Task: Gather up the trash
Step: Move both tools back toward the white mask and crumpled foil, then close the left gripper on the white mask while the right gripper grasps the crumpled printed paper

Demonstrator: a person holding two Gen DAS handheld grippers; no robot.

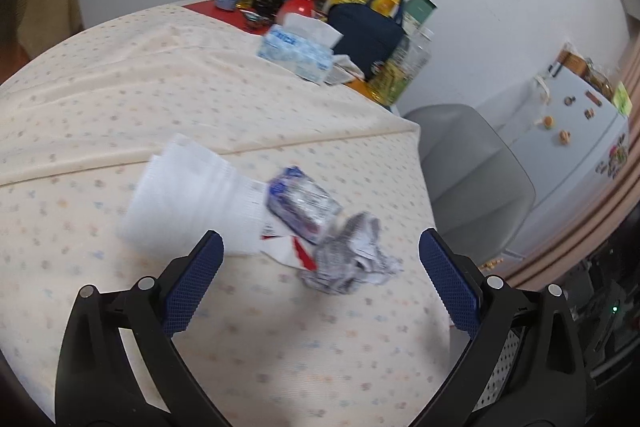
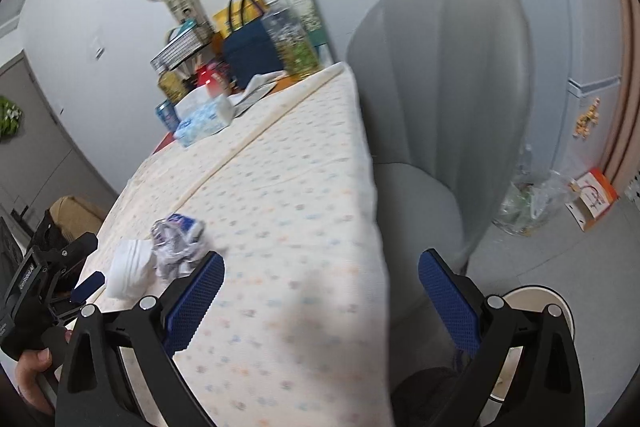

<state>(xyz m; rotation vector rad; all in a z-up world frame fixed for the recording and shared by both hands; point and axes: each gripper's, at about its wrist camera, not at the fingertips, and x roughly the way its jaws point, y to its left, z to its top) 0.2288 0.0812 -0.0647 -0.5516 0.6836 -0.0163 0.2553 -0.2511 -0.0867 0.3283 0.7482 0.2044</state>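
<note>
A small heap of trash lies on the patterned tablecloth (image 1: 120, 99): a folded white paper towel (image 1: 188, 195), a crumpled blue and clear plastic wrapper (image 1: 302, 203), and a crumpled grey paper ball (image 1: 352, 259). My left gripper (image 1: 320, 279) is open just short of the heap, the paper ball between its blue pads, untouched. My right gripper (image 2: 320, 291) is open over the table's right edge, empty. In the right wrist view the paper towel (image 2: 128, 267), the wrapper and ball (image 2: 178, 243) lie to its left, with the left gripper (image 2: 86, 283) beside them, held by a hand.
A tissue box (image 1: 296, 53), a navy bag (image 1: 368, 31), cans, bottles and a wire basket crowd the table's far end. A grey chair (image 2: 440, 107) stands against the table's right side. A fridge (image 1: 576, 139) stands beyond. Plastic bags (image 2: 524, 199) and an orange box lie on the floor.
</note>
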